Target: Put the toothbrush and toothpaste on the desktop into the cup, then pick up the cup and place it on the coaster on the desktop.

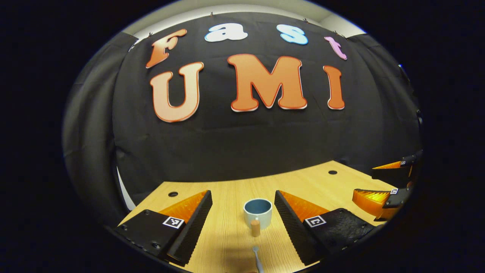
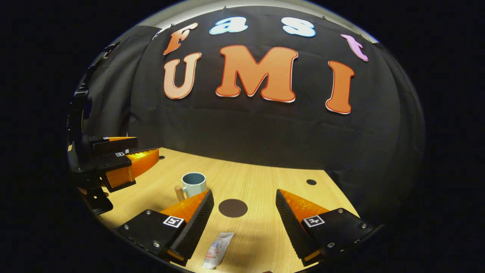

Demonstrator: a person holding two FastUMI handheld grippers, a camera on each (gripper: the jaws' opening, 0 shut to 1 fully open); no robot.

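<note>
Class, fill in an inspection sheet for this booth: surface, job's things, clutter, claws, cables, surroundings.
Surface: wooden desk, with small dark holes.
Job's things: cup upright, empty as far as seen, handle toward the left claw; toothbrush lying before it; toothpaste flat near the right claw; coaster bare.
Clutter: nothing seen.
Claws: left claw open, framing the cup; right claw open, framing the coaster.
Cables: nothing seen.
Surroundings: black cloth wall.

We see a pale wood-grain worktop (image 2: 265, 182) with small dark holes near its back edge. On it stand an upright blue cup (image 2: 193, 183) with a wooden handle, a dark round coaster (image 2: 233, 208), a toothpaste tube (image 2: 217, 249) lying flat, and a toothbrush (image 1: 257, 258) before the cup.
</note>
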